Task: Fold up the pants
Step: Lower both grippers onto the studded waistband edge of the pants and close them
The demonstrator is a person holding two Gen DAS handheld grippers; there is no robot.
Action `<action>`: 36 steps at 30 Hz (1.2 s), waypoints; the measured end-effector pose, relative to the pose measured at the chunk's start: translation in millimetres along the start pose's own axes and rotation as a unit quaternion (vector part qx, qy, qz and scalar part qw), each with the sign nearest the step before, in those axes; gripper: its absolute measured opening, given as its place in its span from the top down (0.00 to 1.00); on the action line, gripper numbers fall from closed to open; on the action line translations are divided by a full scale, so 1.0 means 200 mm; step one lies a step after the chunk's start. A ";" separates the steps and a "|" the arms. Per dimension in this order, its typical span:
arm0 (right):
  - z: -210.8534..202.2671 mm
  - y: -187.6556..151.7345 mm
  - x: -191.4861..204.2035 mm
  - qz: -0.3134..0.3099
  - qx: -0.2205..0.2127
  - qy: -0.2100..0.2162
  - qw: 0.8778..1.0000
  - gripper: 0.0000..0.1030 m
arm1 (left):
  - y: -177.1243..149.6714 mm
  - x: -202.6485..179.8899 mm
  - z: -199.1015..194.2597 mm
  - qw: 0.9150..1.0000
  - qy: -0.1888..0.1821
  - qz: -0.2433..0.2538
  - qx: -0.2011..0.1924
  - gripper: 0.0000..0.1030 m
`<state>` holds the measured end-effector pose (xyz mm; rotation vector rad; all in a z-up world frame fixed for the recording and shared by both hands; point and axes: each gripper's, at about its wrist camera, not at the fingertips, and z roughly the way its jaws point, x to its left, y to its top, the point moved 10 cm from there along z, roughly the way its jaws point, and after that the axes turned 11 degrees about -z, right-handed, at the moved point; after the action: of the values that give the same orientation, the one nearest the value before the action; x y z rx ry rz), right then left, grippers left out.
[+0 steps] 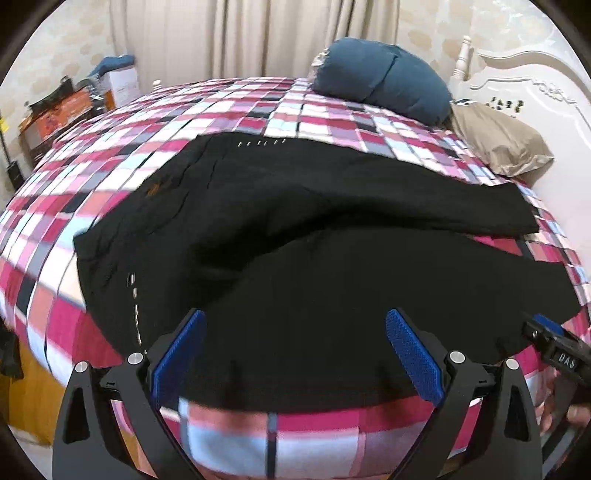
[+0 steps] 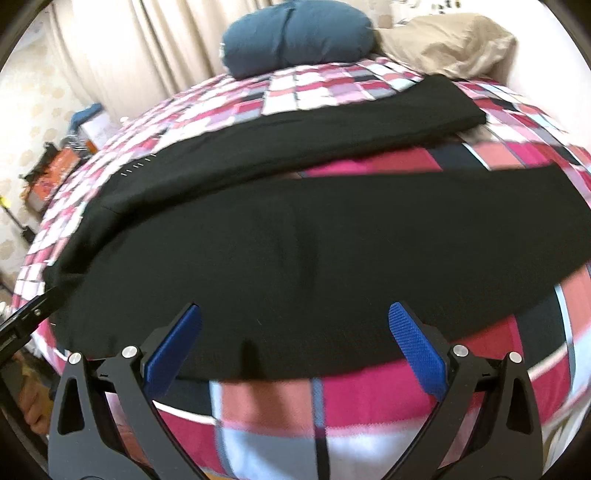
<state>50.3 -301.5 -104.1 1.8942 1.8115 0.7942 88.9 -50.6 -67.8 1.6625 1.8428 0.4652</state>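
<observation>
From the left wrist camera, the black pants (image 1: 295, 236) lie spread on the checked bedspread (image 1: 221, 107) of a bed, with the waist end to the left, where a short row of pale stitches shows, and the two legs running right, splitting apart toward their ends. The left tool (image 1: 295, 354) hangs low over the near edge of the pants, its blue-padded fingers (image 1: 177, 354) spread wide with only cloth between them and nothing pinched. At the right edge of this view the right tool (image 1: 554, 347) pokes in, level with the near leg, and a bit of a hand shows below it (too blurred to say how it grips). This view alone takes in the white headboard (image 1: 517, 81), and the stacked boxes (image 1: 74, 99) at the far left show more fully here. The right wrist camera looks further along the legs: the near leg (image 2: 332, 251) fills the middle, the far leg (image 2: 369, 122) lies beyond it, and a wedge of bedspread separates them at the right. The right tool (image 2: 295, 343) is likewise spread open above the near hem edge, gripping nothing. A blue pillow (image 2: 295, 33) and a tan pillow (image 2: 443, 40) sit at the head of the bed, curtains (image 2: 140, 48) behind.
</observation>
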 end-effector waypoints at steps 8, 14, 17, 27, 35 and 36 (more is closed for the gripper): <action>0.04 0.51 -0.02 -0.039 -0.031 0.126 0.991 0.02 | 0.67 0.31 0.22 1.000 -0.005 0.027 -0.010 0.06; 0.30 0.87 -0.20 -0.031 -0.025 0.142 0.989 0.02 | 1.06 0.67 0.63 0.999 -0.019 -0.013 0.048 0.06; 0.45 0.97 -0.24 -0.037 -0.011 0.152 0.988 0.02 | 1.14 0.80 0.85 0.998 -0.004 -0.016 0.066 0.06; 0.78 1.17 -0.12 -0.119 0.035 0.217 0.968 0.02 | 1.23 0.76 1.25 0.991 -0.059 0.001 0.121 0.06; 0.97 1.24 -0.08 -0.176 0.077 0.237 0.952 0.02 | 1.27 0.67 1.28 0.983 -0.116 -0.006 0.145 0.06; 0.99 1.24 -0.07 -0.183 0.083 0.235 0.951 0.02 | 1.25 0.64 1.27 0.981 -0.123 0.016 0.146 0.06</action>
<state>367.5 -316.3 -96.7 1.4626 2.4936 1.0434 440.3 78.7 -128.8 1.8487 1.7637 -0.0047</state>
